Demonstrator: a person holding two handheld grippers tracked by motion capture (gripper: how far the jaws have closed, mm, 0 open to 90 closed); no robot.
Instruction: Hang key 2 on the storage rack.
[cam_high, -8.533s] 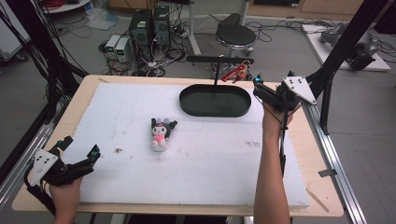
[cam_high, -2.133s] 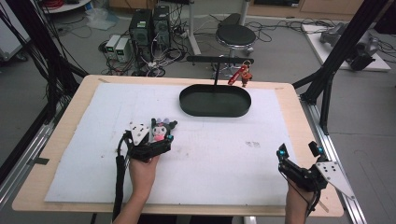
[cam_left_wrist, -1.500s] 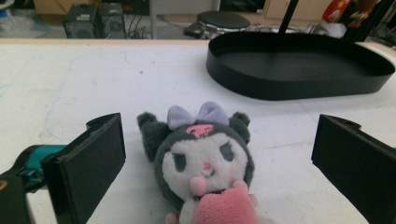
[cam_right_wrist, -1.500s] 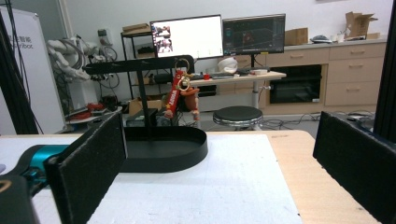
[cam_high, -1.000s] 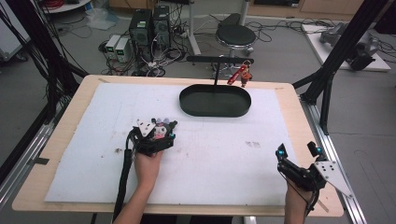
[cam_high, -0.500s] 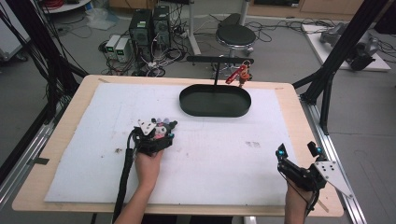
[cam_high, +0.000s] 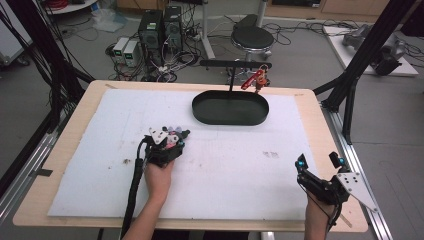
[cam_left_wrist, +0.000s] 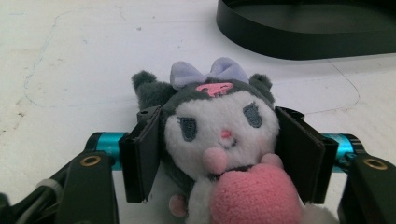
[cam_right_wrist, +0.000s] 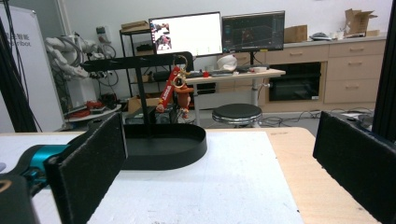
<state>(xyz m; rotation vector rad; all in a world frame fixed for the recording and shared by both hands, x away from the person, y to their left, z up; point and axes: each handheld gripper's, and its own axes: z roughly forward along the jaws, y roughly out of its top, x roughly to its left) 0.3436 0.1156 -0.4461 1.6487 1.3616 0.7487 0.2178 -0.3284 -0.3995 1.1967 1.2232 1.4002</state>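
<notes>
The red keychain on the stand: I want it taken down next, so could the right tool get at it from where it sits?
Probably yes. The right tool is open and holds nothing, and bare white mat lies between it and the red keychain, which hangs free beyond the black tray.

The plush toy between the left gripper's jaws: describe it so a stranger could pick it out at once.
Start at the white mat on the wooden table, then find the black oval tray near its far edge. Nearer the person and to the left of it, the left gripper has just been closing on the plush toy. Nothing else on the mat is soft: white face, dark grey hood, lilac bow, pink heart.
</notes>
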